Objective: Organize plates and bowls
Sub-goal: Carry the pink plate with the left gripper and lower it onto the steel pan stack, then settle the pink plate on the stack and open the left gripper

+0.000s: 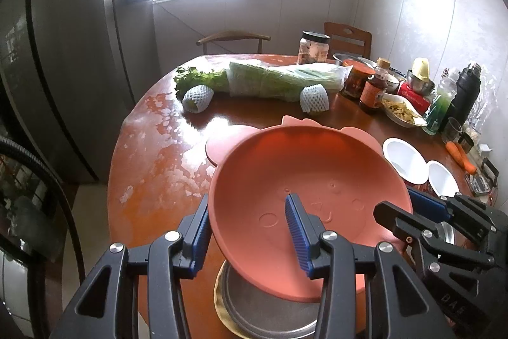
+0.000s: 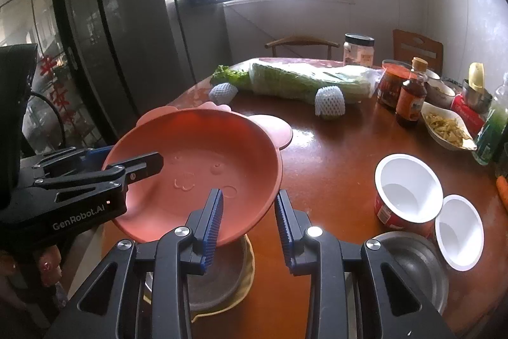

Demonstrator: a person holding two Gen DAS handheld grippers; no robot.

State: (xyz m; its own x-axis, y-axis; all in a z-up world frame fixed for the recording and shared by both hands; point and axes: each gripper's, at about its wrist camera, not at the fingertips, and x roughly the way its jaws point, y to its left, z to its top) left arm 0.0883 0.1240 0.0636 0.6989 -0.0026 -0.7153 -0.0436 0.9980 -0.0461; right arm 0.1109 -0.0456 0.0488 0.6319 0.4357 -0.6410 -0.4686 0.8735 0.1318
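A pink bowl [image 1: 304,180] with an embossed face is held tilted above a grey metal plate [image 1: 263,310] that lies on a yellow plate at the table's near edge. My left gripper [image 1: 250,231] straddles the bowl's left rim with a wide gap between its fingers. My right gripper [image 2: 249,218] straddles the right rim of the bowl [image 2: 197,173], also with a gap. Each gripper shows in the other's view. A flat pink plate [image 2: 273,129] lies behind the bowl. Two white cups [image 2: 409,183] and a steel bowl [image 2: 412,266] stand to the right.
The round wooden table [image 1: 152,167] carries bagged cabbage [image 1: 279,78], two foam-netted fruits, jars, sauce bottles [image 1: 373,88], a dish of food [image 1: 401,113], a thermos and a carrot [image 1: 460,156] at the back and right. A dark fridge [image 1: 41,84] stands left; chairs stand behind.
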